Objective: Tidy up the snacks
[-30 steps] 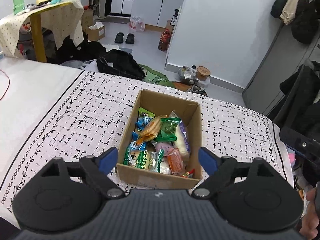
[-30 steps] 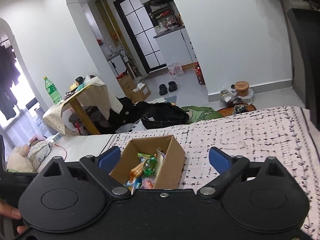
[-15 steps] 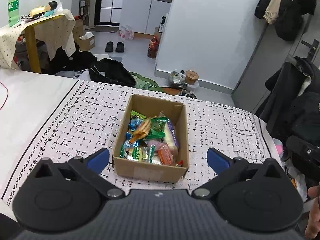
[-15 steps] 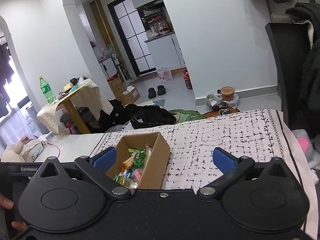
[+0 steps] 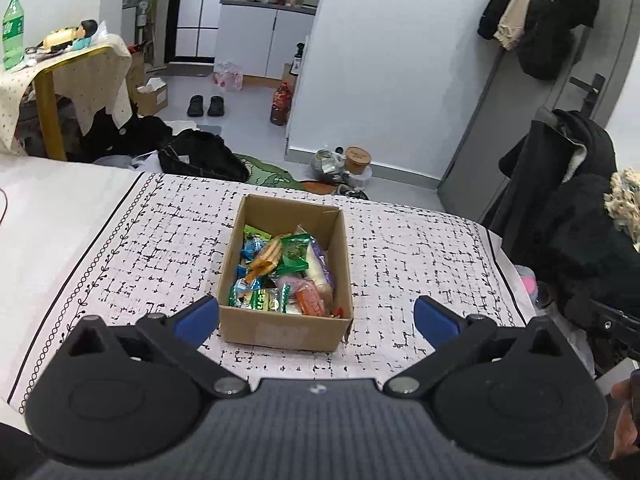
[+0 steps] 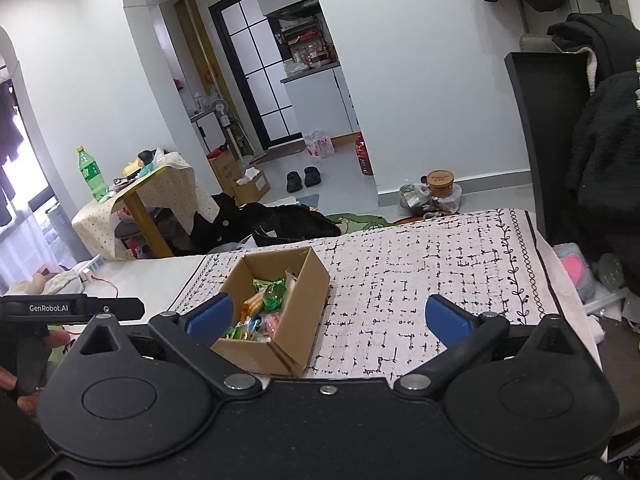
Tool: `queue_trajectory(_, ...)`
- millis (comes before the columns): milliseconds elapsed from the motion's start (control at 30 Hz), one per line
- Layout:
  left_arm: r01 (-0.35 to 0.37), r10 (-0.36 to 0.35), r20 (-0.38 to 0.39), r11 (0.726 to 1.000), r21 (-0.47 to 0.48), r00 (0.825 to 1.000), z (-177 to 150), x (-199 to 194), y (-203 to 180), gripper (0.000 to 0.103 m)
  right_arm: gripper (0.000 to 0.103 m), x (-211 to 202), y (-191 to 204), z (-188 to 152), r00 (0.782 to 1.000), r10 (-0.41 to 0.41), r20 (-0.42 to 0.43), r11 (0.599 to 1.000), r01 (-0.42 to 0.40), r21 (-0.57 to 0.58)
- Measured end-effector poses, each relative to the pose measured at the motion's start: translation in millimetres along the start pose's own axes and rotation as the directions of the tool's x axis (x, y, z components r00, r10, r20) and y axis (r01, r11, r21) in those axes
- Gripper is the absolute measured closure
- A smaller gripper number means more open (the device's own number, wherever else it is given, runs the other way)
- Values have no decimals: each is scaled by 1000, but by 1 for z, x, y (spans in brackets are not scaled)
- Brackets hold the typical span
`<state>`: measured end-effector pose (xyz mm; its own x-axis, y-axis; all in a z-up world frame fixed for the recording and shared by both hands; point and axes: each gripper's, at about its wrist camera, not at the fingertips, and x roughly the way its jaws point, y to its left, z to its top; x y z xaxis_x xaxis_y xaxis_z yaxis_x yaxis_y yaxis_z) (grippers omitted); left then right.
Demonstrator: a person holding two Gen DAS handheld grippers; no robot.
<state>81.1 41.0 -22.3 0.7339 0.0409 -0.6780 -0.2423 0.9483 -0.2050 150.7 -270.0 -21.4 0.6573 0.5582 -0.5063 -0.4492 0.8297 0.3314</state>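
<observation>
A brown cardboard box (image 5: 280, 332) sits on the patterned tablecloth (image 5: 132, 248), filled with several wrapped snacks (image 5: 284, 276) in green, orange, blue and pink. My left gripper (image 5: 316, 318) hangs open above and behind the box's near wall, with nothing between its blue pads. In the right wrist view the same box (image 6: 296, 320) lies low and left, snacks (image 6: 264, 308) showing inside. My right gripper (image 6: 326, 316) is open and empty, with its left pad in front of the box's near-left corner. The left gripper's body (image 6: 72, 308) and a hand show at the far left.
The cloth covers a bed or table whose far edge (image 5: 360, 200) drops to a floor with a black bag (image 5: 200, 160), shoes (image 5: 206, 105) and bottles. Dark coats on a chair (image 5: 568, 208) stand close on the right. A small draped table (image 5: 52, 64) with a green bottle stands far left.
Both grippers have drawn back and risen, so the box looks smaller and farther. The left gripper's pads have spread wider apart. The box and snacks have not moved.
</observation>
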Motion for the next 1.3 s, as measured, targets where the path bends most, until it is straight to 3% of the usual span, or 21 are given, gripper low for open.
queue_trajectory(700, 80, -80, -2, 992, 94, 997, -15, -39, -6, 0, 0, -28, 18, -9, 1000, 5, -4, 999, -5, -36)
queue_trajectory(1300, 93, -91, -24, 991, 101, 996, -22, -44, -5, 0, 0, -27, 27, -16, 999, -1, -47, 997, -3, -74)
